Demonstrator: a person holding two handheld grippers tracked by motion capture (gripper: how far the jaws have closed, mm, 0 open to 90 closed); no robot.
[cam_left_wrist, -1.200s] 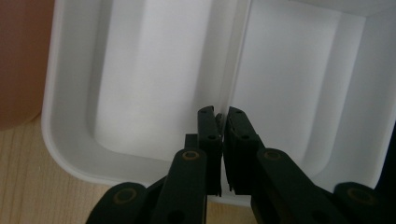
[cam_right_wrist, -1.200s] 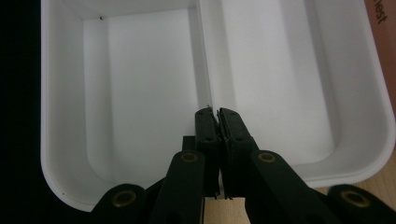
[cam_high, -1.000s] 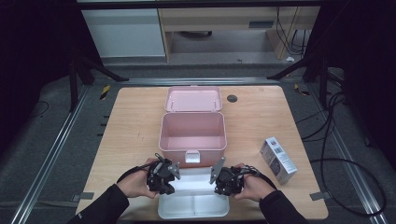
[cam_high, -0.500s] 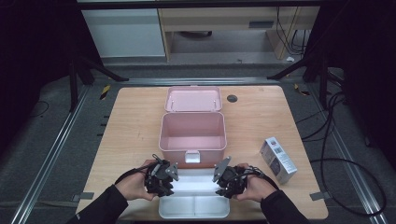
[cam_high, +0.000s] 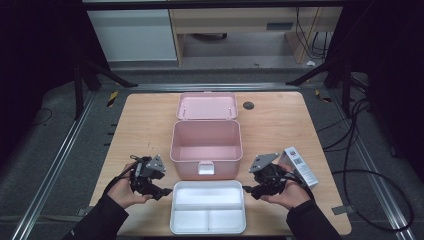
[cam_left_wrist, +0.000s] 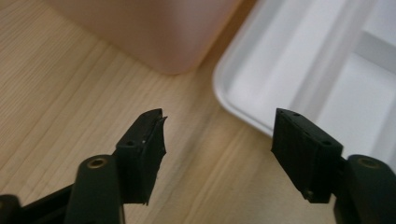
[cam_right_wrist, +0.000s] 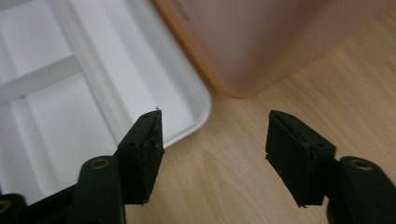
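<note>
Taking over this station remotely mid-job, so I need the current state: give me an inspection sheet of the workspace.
Surface: wooden table, flat, bare wood around the items.
Job's things: white divided tray lies at the near edge, nothing in its compartments; pink box stands open behind it, lid folded back, nothing seen inside.
Clutter: small grey carton at the right; dark round disc near the far edge.
Grippers: left gripper and right gripper flank the tray; both have just been opening, jaws apart, nothing between them.
Cables: cables on the floor to the right.
Surroundings: metal floor rails, dark stands, cabinets beyond.
</note>
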